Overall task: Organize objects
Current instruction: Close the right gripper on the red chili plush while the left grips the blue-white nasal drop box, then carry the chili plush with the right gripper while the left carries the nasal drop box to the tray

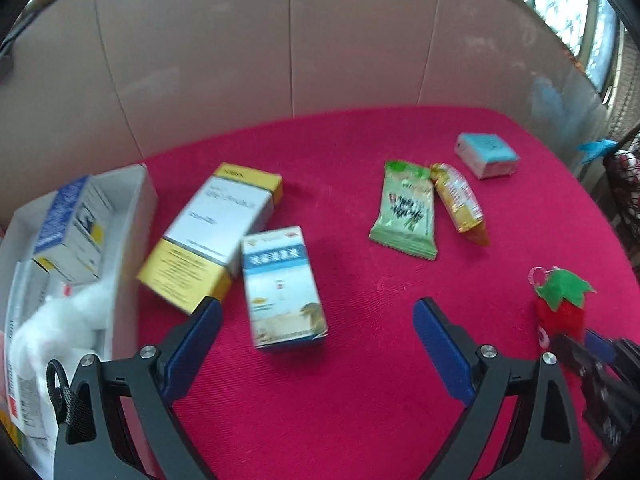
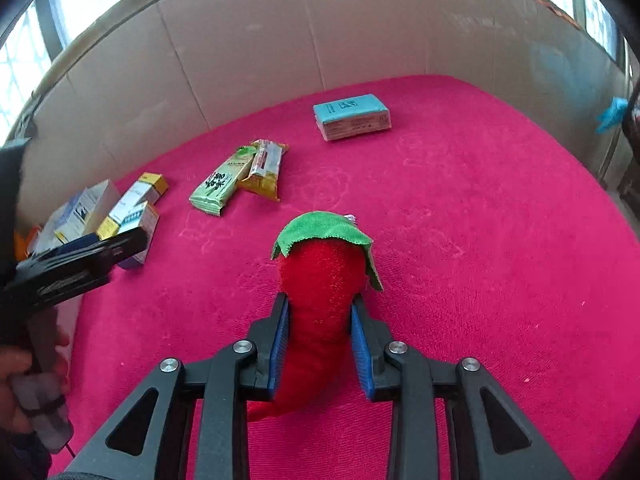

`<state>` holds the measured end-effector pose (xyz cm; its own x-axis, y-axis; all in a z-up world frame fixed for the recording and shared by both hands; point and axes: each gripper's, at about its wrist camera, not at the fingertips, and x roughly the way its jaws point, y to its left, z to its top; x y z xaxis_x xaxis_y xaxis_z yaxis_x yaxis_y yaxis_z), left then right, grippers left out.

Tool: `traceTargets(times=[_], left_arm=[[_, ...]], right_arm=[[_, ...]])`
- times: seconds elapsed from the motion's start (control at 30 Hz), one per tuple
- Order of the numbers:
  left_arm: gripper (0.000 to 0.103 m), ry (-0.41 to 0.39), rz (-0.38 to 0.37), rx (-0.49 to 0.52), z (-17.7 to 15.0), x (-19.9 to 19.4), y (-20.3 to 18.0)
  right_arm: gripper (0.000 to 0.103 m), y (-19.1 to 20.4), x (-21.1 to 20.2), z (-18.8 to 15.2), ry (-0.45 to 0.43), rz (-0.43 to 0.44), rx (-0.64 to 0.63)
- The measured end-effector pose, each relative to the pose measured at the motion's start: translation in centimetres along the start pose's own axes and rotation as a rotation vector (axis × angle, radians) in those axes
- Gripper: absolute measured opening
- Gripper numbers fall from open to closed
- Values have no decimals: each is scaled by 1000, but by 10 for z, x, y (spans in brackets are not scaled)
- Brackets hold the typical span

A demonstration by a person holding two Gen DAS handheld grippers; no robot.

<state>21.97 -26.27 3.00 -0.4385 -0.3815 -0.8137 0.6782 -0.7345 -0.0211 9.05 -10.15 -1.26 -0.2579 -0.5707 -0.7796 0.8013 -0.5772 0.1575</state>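
The right gripper (image 2: 320,320) is clamped on a red plush chili (image 2: 320,280) with a green felt cap, its blue pads pressing the soft body from both sides. The chili points away from the camera, its cap just above the pink cloth (image 2: 480,240). In the left wrist view the same chili (image 1: 562,304) shows at the right edge.

The left gripper (image 1: 318,320) hangs over the cloth with its jaws wide apart and nothing between them. A hand (image 2: 24,376) grips its handle at the left edge of the right wrist view.

Just past the left finger stands a blue-and-white carton (image 1: 284,288), touching a longer yellow-and-white box (image 1: 216,236) that lies beside a white bin (image 1: 136,216). Inside the bin sit a blue-and-white box (image 1: 76,228) and some white fluff (image 1: 60,328).

Farther out, near the middle of the cloth, a green snack packet (image 1: 404,208) and an orange packet (image 1: 460,200) lie side by side, touching. Beyond them, well apart, rests a teal block (image 1: 486,154). Behind the cloth rises a cardboard wall (image 1: 280,40).
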Motion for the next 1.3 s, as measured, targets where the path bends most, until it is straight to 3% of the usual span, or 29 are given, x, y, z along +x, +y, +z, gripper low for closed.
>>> traceTargets(times=[0.1,0.17,0.23,0.37,0.43,0.8,1.0,1.3], left_arm=[[96,34,18,-19,-1,16,-4],[89,52,20,-38,-1,27,-4],[82,21,32,-37,0,27,-5],[46,-18,48,-60,-1,24,2],[36,-34,38,-58,-4,21,7],[36,-100,-32,-30,-35,2,4],[36,-210,9,20,-47,-33,-11],[36,-249,43,38,-70,-63,-4]], right_arm=[[37,1,4,-1,0,-10,-18],[38,-1,7,-1,6,8,-6],[39,-3,12,-3,26,40,17],[40,0,13,-6,10,41,-1],[36,3,12,-7,-5,45,-15],[32,4,12,-11,-55,57,-19],[29,-11,8,-13,-80,96,63],[30,5,-7,-16,-159,45,-10]])
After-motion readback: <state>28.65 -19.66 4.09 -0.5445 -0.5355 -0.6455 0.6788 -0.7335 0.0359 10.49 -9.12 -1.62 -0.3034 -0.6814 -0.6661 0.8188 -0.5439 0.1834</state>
